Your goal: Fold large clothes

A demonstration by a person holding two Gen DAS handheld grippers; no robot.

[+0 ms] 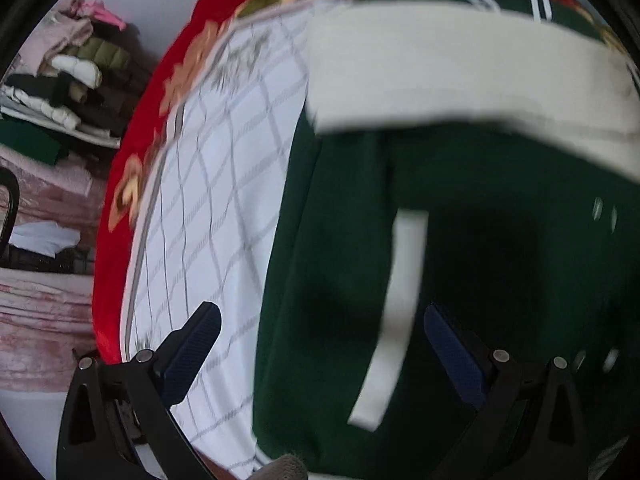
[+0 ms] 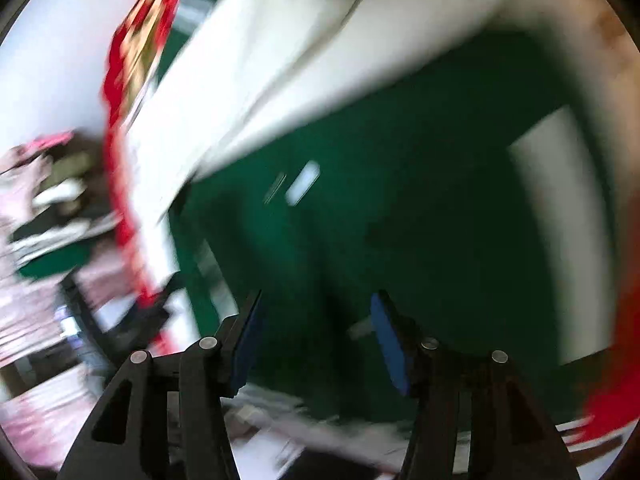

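Soft, even daylight fills the room, with no glare. The left wrist view is moderately sharp on the checked sheet but smeared across the green garment. The right wrist view is streaked heavily by motion blur. Fisheye bending curves both edges into dark rims.

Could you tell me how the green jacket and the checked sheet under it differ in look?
The green jacket is dark green with cream sleeve and pocket trim; the checked sheet is white with thin grey grid lines. The jacket lies on top, folded thick; the sheet is spread flat beneath. Both are fabric, and neither is gripped.
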